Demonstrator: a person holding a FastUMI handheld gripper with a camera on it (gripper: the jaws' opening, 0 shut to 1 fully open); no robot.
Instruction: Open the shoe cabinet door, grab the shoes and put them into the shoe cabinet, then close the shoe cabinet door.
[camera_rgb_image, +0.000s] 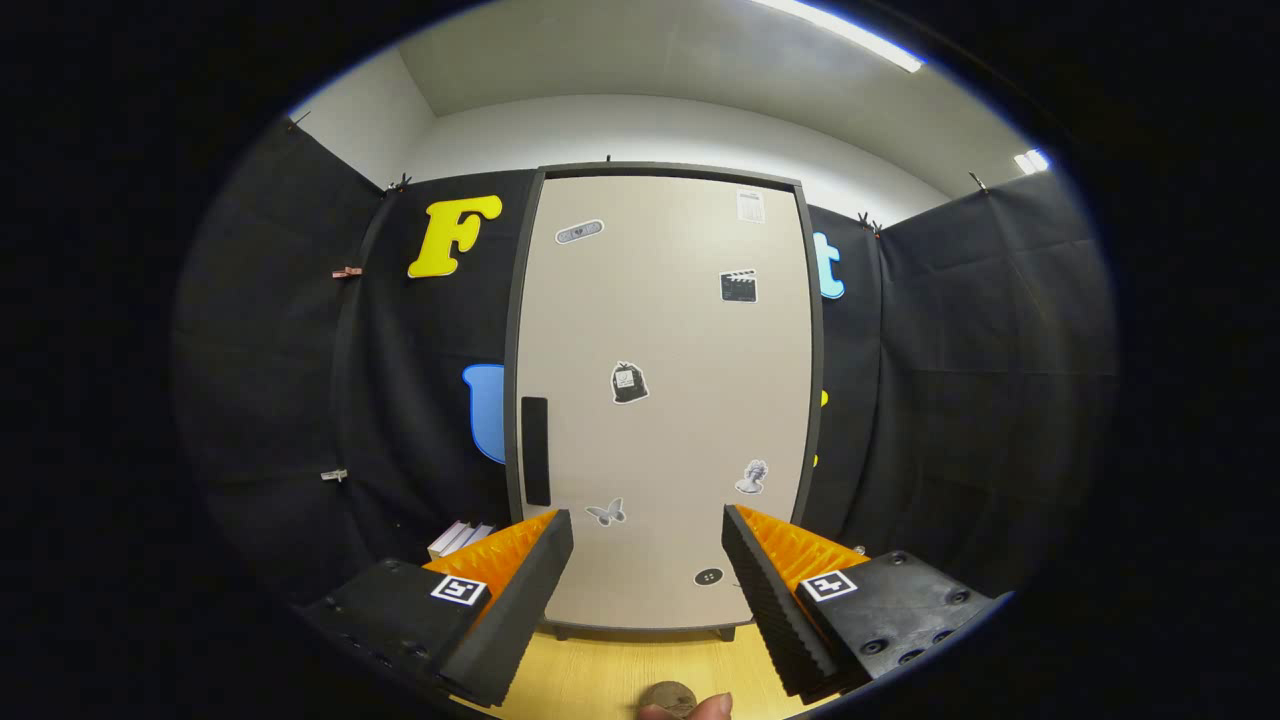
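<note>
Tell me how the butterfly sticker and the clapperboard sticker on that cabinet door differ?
The butterfly sticker sits low on the closed shoe cabinet door, near the dark handle and just beyond the open gripper. The clapperboard sticker sits high, toward the opposite edge. The butterfly is pale grey with spread wings; the clapperboard is dark and boxy. Both lie flat on the door.

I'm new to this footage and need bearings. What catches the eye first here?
A tall pale shoe cabinet door, shut and dotted with stickers, stands beyond the gripper, whose jaws are open and hold nothing. A dark handle runs along the door's edge. A fingertip shows low between the jaws, over the wooden floor.
</note>
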